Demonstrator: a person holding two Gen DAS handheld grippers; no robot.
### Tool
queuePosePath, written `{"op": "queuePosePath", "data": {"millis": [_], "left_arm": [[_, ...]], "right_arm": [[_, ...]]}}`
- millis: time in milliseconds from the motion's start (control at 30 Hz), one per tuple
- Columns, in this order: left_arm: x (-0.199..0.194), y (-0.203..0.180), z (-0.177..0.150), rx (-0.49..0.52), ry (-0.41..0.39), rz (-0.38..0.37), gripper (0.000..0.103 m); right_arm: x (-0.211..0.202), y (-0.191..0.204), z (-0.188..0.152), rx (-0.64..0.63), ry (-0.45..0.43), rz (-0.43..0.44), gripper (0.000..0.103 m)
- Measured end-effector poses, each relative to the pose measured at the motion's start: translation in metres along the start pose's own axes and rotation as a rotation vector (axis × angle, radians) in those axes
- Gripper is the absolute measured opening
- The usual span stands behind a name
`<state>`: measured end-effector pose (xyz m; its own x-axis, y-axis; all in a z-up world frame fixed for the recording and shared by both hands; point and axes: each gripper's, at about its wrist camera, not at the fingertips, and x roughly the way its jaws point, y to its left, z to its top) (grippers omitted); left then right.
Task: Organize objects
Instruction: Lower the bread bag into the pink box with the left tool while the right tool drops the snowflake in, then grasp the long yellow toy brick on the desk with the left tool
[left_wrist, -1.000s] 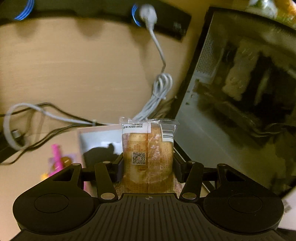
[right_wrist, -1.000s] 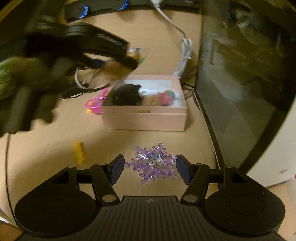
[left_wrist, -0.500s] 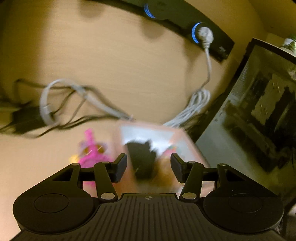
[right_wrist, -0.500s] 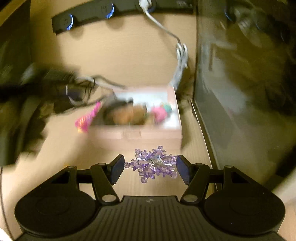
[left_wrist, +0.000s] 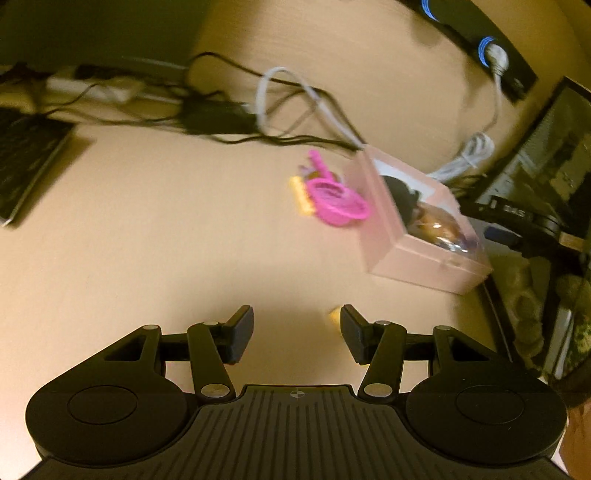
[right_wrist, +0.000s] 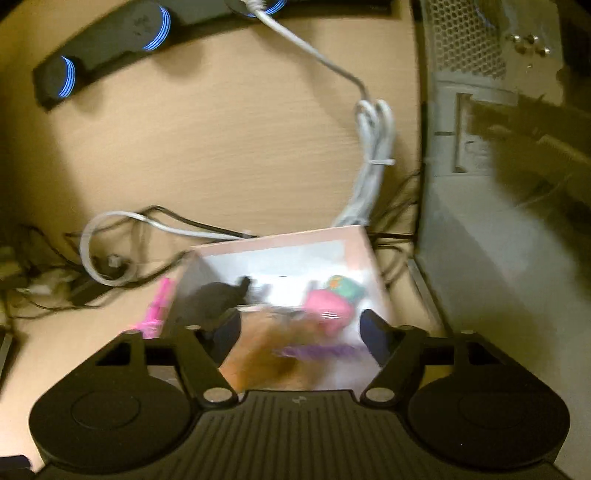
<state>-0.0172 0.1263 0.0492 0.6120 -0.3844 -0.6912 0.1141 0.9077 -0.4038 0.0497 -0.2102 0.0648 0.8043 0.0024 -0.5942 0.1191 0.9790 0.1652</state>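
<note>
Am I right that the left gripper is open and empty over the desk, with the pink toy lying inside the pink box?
Not quite: the left wrist view shows the pink toy outside the pink box, on the desk. The left gripper is open and empty.

Left gripper (left_wrist: 297, 334): matte black plastic, ribbed housing at the bottom edge, a small crosshair mark printed at its top centre. Two round black discs are seen either side, with angled linkage arms fixed by silver screws. Dark flat finger pads (left_wrist: 242, 332) are fitted. Right gripper (right_wrist: 299, 338): same black build, silver screws, bluish-tinted pads (right_wrist: 373, 338). Skin is glimpsed at the left view's lower right corner.
</note>
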Motion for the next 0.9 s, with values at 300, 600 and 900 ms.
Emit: {"op": "queuePosePath", "data": {"millis": [300,600,900], "left_arm": [[-0.017,0.001,-0.008,0.015,0.012,-0.012,0.056],[0.000,-0.013,-0.022,0.051,0.100,-0.033,0.056],[0.033,-0.047,-0.023,0.101,0.160,-0.073,0.056]], "right_arm": [[0.026,0.040,-0.026,-0.223,0.029,-0.060,0.052],[-0.002,0.016,-0.044,-0.113,0.031,0.002,0.071],[-0.071,0.024,-0.102,-0.111,0.048,-0.013,0.084]]}}
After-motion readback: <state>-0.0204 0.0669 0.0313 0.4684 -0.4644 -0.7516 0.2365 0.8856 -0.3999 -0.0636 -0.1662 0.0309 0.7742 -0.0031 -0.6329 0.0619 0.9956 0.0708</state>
